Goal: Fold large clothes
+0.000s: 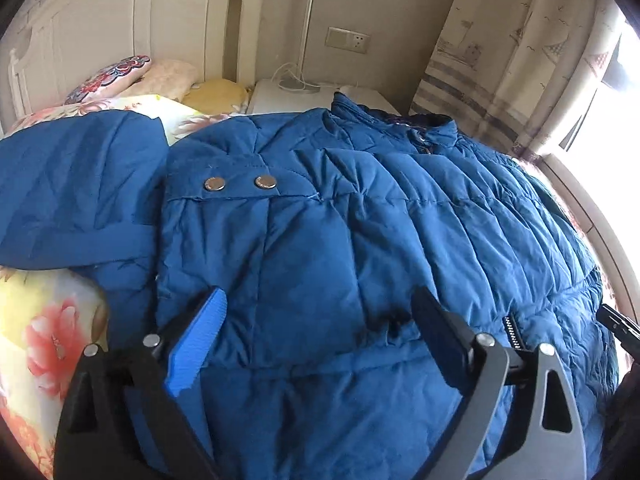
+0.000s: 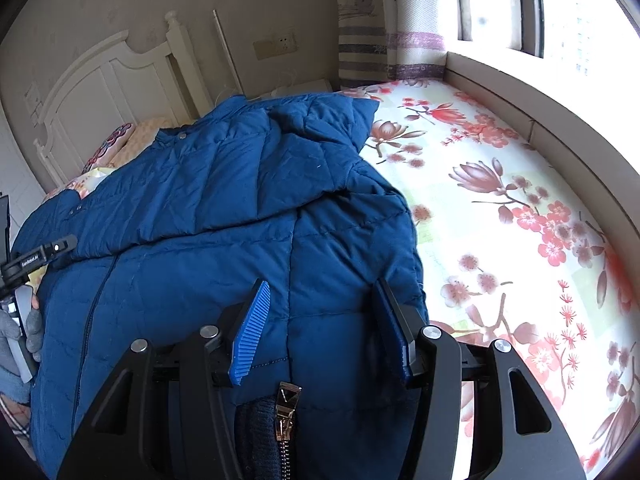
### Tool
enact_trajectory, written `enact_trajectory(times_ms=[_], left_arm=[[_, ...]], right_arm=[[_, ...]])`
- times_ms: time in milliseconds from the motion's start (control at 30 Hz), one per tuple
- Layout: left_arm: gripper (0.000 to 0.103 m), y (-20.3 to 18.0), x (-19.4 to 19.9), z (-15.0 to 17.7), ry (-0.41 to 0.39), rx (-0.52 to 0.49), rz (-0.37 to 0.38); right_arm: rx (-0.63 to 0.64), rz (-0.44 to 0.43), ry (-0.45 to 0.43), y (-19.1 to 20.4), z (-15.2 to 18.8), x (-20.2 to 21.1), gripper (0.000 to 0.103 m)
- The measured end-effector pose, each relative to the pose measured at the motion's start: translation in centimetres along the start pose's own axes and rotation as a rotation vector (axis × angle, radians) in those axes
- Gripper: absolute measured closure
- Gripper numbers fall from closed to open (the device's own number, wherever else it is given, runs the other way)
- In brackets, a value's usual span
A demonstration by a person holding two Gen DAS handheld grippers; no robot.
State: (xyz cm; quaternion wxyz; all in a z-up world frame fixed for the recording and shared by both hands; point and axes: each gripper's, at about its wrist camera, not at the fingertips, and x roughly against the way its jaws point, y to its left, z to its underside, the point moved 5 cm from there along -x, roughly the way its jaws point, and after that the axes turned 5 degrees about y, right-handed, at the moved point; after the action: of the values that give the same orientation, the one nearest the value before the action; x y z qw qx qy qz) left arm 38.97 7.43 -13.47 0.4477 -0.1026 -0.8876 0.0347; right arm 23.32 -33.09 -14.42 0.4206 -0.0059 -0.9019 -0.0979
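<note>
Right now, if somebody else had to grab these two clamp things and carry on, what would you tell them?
Left gripper: open, holding nothing, over the blue puffer jacket.
Right gripper: open, empty, over the jacket's zipper end, metal zipper pull just below it.
The jacket lies on the floral bedsheet; one part looks folded over the body, a sleeve spreads out on the left.
Left to do: fold in what sticks out and finish the bundle.
</note>
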Motion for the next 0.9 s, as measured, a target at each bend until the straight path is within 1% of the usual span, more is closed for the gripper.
enact_trajectory(times_ms=[33, 67, 133, 200, 300, 367, 433, 500, 533, 567, 633, 767, 800, 900], left_arm=[[0.009, 0.0, 0.1, -0.1, 0.000, -0.001, -0.001], [0.009, 0.3, -0.2, 0.0, -0.001, -0.002, -0.002], [0.009, 0.4, -0.3, 0.1, -0.005, -0.002, -0.002], [0.009, 0.2, -0.4, 0.3, -0.012, 0.005, 0.008], [0.009, 0.5, -0.3, 0.4, -0.021, 0.023, 0.029], [0.009, 0.4, -0.3, 0.4, -0.019, 0.022, 0.025], [0.009, 0.3, -0.4, 0.5, -0.016, 0.014, 0.012], [0.008, 0.2, -0.4, 0.4, -0.013, 0.007, 0.010], [0.006, 0.1, -0.4, 0.5, -0.012, 0.003, 0.014], [0.006, 0.1, -0.4, 0.5, -0.013, 0.002, 0.016], [0.006, 0.1, -0.4, 0.5, -0.014, 0.002, 0.017], [0.005, 0.1, -0.5, 0.4, -0.012, 0.001, 0.022], [0.005, 0.1, -0.5, 0.4, -0.012, 0.001, 0.021], [0.004, 0.0, -0.5, 0.5, -0.010, 0.000, 0.019]], right_arm=[[0.007, 0.013, -0.005, 0.2, -0.1, 0.2, 0.052], [0.031, 0.042, -0.014, 0.6, -0.3, 0.5, 0.052], [0.085, 0.069, -0.033, 2.0, -1.0, 0.8, 0.052], [0.165, 0.098, -0.050, 3.9, -2.1, 0.9, 0.052], [0.252, 0.115, -0.050, 6.5, -4.4, -0.1, 0.052], [0.286, 0.122, -0.049, 8.0, -6.3, -1.6, 0.052], [0.293, 0.109, -0.011, 8.7, -7.4, -3.7, 0.052], [0.280, 0.164, 0.053, 8.2, -7.7, -6.1, 0.052], [0.230, 0.168, 0.105, 7.0, -7.6, -7.6, 0.049], [0.167, 0.116, 0.106, 6.0, -7.7, -7.8, 0.049], [0.125, 0.102, 0.106, 5.3, -7.8, -7.6, 0.051], [0.135, 0.074, 0.103, 5.5, -8.1, -6.8, 0.051], [0.136, 0.064, 0.091, 5.8, -8.3, -6.2, 0.051], [0.157, 0.056, 0.020, 7.3, -10.8, -5.5, 0.049]])
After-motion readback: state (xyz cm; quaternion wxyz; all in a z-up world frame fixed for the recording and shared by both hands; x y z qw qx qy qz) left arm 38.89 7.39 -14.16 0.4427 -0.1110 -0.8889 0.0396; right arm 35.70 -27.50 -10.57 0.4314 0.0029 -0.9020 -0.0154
